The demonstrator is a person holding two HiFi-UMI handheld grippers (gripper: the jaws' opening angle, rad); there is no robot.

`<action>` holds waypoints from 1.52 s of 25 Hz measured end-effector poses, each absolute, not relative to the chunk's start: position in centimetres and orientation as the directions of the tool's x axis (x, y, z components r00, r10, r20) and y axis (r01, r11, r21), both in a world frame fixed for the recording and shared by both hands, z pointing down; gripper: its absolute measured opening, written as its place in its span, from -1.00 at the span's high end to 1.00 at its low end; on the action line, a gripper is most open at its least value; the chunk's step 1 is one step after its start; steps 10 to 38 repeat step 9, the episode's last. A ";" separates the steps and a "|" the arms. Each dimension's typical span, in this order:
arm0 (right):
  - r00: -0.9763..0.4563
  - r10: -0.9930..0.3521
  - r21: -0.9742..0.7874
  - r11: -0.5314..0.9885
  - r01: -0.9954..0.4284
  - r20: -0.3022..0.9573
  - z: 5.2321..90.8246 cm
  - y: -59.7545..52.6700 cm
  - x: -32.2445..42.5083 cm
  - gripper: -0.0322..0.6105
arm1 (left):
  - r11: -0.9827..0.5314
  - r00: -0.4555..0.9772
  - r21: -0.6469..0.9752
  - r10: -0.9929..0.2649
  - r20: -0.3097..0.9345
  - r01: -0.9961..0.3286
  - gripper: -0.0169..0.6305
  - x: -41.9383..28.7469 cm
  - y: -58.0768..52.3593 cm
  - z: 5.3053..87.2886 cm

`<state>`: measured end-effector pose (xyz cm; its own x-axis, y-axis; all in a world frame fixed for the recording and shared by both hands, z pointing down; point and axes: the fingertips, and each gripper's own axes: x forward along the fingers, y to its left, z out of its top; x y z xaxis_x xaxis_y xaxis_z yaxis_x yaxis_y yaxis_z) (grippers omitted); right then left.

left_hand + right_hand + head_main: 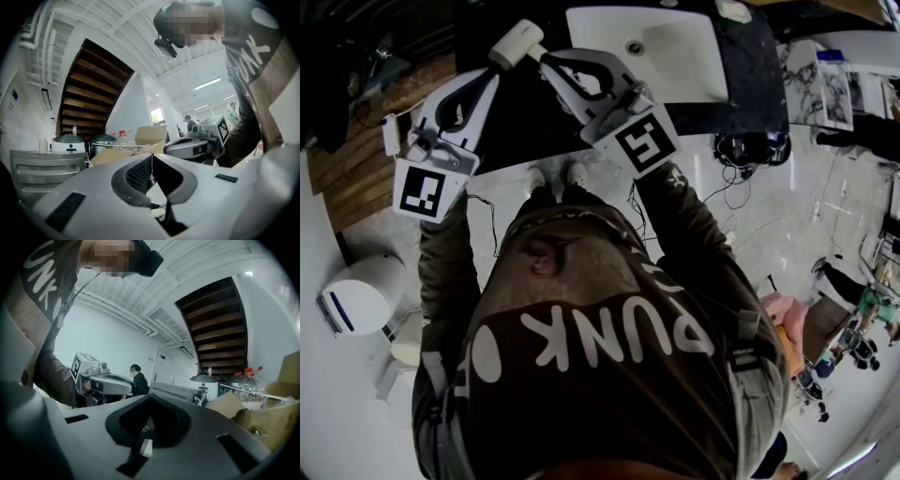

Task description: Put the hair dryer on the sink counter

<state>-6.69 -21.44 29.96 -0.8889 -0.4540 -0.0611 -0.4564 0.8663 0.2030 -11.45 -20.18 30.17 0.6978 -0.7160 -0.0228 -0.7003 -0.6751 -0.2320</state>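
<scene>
Closest to me, the left claw (152, 164) has its grey jaws pressed together with nothing between them. The right claw (150, 401) is likewise closed and empty. In the head view both are held out ahead of the person's brown printed top (581, 309), with their tips angled toward each other. Just past those tips is the white hair dryer with a stubby cylindrical barrel (517, 43). It appears to lie on the black sink desk (741, 89), left of the white rectangular basin (675, 56). I cannot tell whether the right claw's tip touches it. Farther off, the gripper views show a dark wooden staircase (215, 324).
</scene>
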 end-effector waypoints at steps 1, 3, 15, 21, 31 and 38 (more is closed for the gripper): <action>-0.889 -0.453 0.203 0.867 -0.456 -0.061 29.9 -21.4 -6.7 0.88 | -0.675 0.697 -0.231 -0.717 -0.021 -0.701 0.93 -11.5 -20.2 30.2; -0.890 -0.451 0.207 0.867 -0.454 -0.063 29.9 -21.4 -6.7 0.88 | -0.674 0.696 -0.231 -0.718 -0.022 -0.702 0.93 -11.5 -20.2 30.1; -0.898 -0.436 0.209 0.874 -0.438 -0.057 30.1 -21.3 -6.9 0.88 | -0.672 0.695 -0.235 -0.719 -0.021 -0.702 0.93 -11.5 -20.2 30.3; -0.898 -0.436 0.209 0.874 -0.438 -0.057 30.1 -21.3 -6.9 0.88 | -0.672 0.695 -0.235 -0.719 -0.021 -0.702 0.93 -11.5 -20.2 30.3; -0.898 -0.436 0.209 0.874 -0.438 -0.057 30.1 -21.3 -6.9 0.88 | -0.672 0.695 -0.235 -0.719 -0.021 -0.702 0.93 -11.5 -20.2 30.3; -0.898 -0.436 0.209 0.874 -0.438 -0.057 30.1 -21.3 -6.9 0.88 | -0.672 0.695 -0.235 -0.719 -0.021 -0.702 0.93 -11.5 -20.2 30.3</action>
